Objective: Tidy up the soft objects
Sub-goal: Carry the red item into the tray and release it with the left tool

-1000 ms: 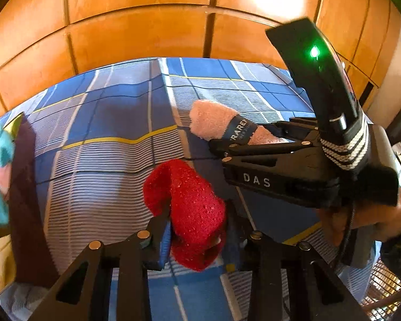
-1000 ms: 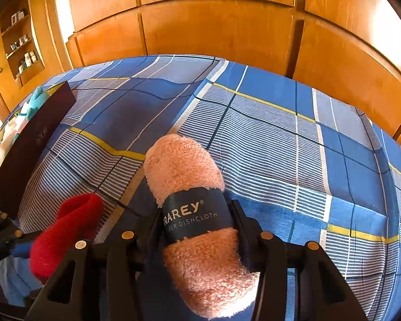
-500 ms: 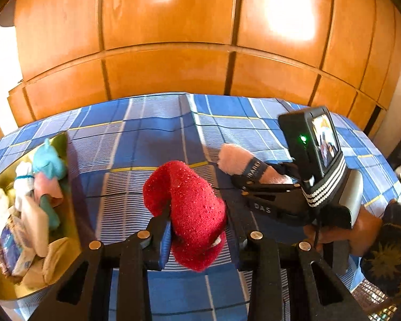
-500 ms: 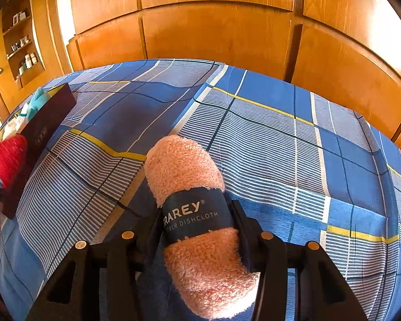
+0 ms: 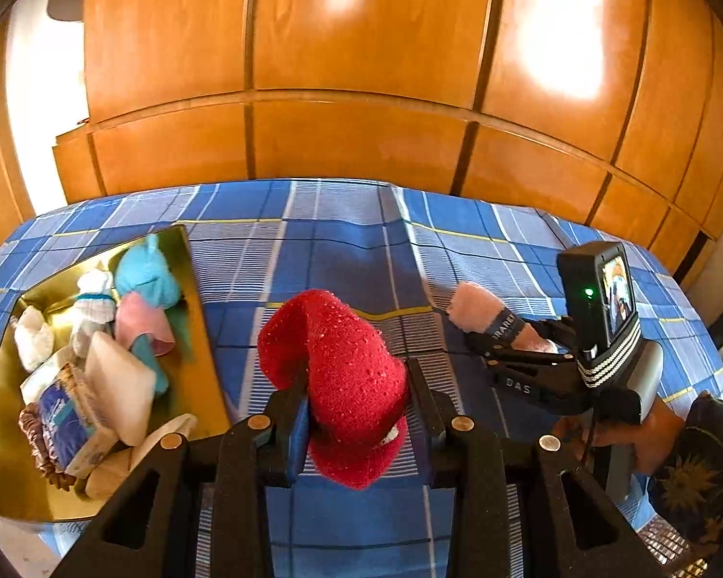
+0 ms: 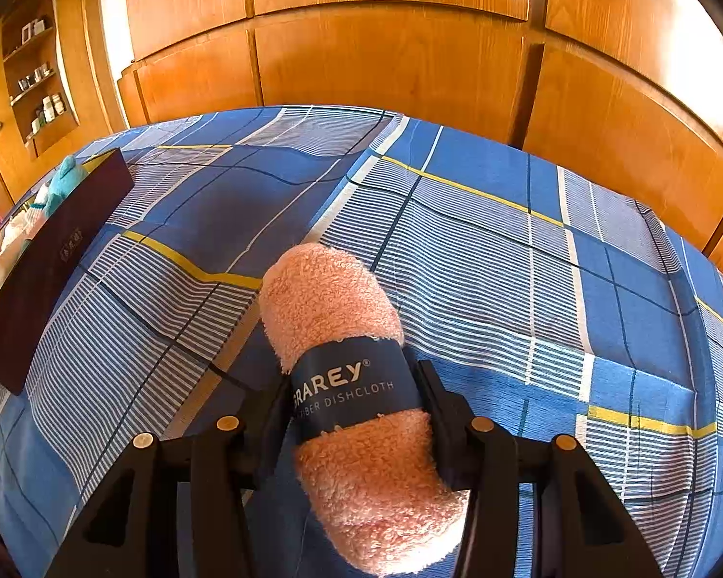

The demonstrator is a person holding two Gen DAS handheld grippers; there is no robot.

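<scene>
A: Two soft things are held at once. In the left wrist view, the left hand-held gripper (image 5: 356, 404) is clamped on a red knitted item (image 5: 340, 375), which bulges above the jaws and droops below them, clear of the bed (image 5: 342, 241) with its blue plaid sheet.

B: Why pinch it mid-body?

A: My guess: it is limp, so a grip across the bulk keeps it from slipping out. To the left sits the gold-lined box (image 5: 202, 337), already holding a teal plush (image 5: 144, 272), a white toy (image 5: 91, 306), a pale pillow-like pad (image 5: 120, 392) and other bits. That looks like the collecting place.

B: And the pose?

A: This gripper tilts downward and forward, with the box at near left. On the right, a person's hand (image 5: 650, 438) grips the other tool low over the sheet.

B: The right wrist view?

A: The right hand-held gripper (image 6: 356, 404) is closed on a pink rolled dishcloth (image 6: 347, 361), its jaws at the dark paper band. The roll's far end appears to lie on the sheet. The gripper angles steeply down. The box's dark outer wall (image 6: 48, 265) is far left, well apart from the roll.
</scene>
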